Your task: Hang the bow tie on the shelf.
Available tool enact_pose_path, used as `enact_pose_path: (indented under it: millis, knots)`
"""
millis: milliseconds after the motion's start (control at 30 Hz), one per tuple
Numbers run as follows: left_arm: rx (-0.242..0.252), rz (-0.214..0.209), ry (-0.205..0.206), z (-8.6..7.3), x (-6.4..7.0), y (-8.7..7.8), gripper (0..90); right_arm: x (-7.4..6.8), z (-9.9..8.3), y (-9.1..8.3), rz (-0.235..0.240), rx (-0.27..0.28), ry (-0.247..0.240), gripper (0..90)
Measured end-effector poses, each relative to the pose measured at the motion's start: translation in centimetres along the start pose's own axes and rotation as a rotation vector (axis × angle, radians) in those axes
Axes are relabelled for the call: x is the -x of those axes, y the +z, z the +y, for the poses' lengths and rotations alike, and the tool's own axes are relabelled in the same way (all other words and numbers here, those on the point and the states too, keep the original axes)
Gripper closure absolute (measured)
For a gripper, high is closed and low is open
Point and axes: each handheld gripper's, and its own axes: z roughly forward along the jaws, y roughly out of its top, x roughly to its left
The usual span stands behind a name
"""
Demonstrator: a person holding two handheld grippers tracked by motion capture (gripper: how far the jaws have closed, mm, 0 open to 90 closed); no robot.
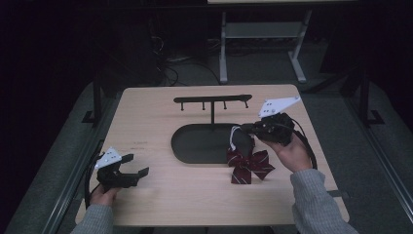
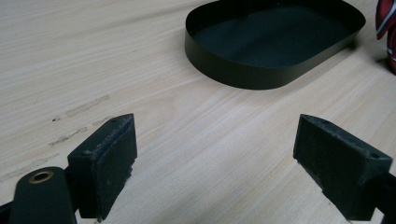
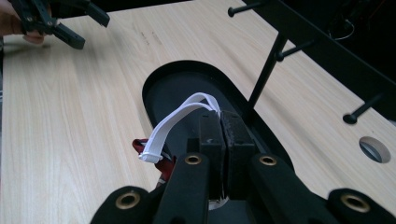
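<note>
A dark red bow tie [image 1: 250, 166] with thin white stripes lies on the table at the right end of the black oval tray [image 1: 187, 146]. Its white elastic strap [image 1: 234, 138] loops upward over the tray. My right gripper [image 1: 246, 129] is shut on that strap; in the right gripper view the jaws [image 3: 220, 116] pinch the strap [image 3: 172, 124] above the tray [image 3: 150, 88], with a bit of the red bow [image 3: 157, 159] below. My left gripper [image 1: 135, 166] rests open near the table's front left, nothing between its jaws [image 2: 217, 156].
A black hook rack [image 1: 213, 100] on a thin post [image 3: 265, 71] rises from the tray's far edge, close beside my right gripper. A round hole [image 3: 374, 149] is in the tabletop. Bare wood lies between the left gripper and the tray [image 2: 233, 74]. A desk frame [image 1: 263, 39] stands beyond.
</note>
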Motion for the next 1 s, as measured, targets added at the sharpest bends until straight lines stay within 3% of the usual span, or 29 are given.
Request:
enact_pose_path:
  millis: [1000]
  knots:
    - [0.008,0.003,-0.008,0.0,-0.1,-0.1,13.0,2.0,3.7,1.4,-0.004,-0.002,-0.012,88.1]
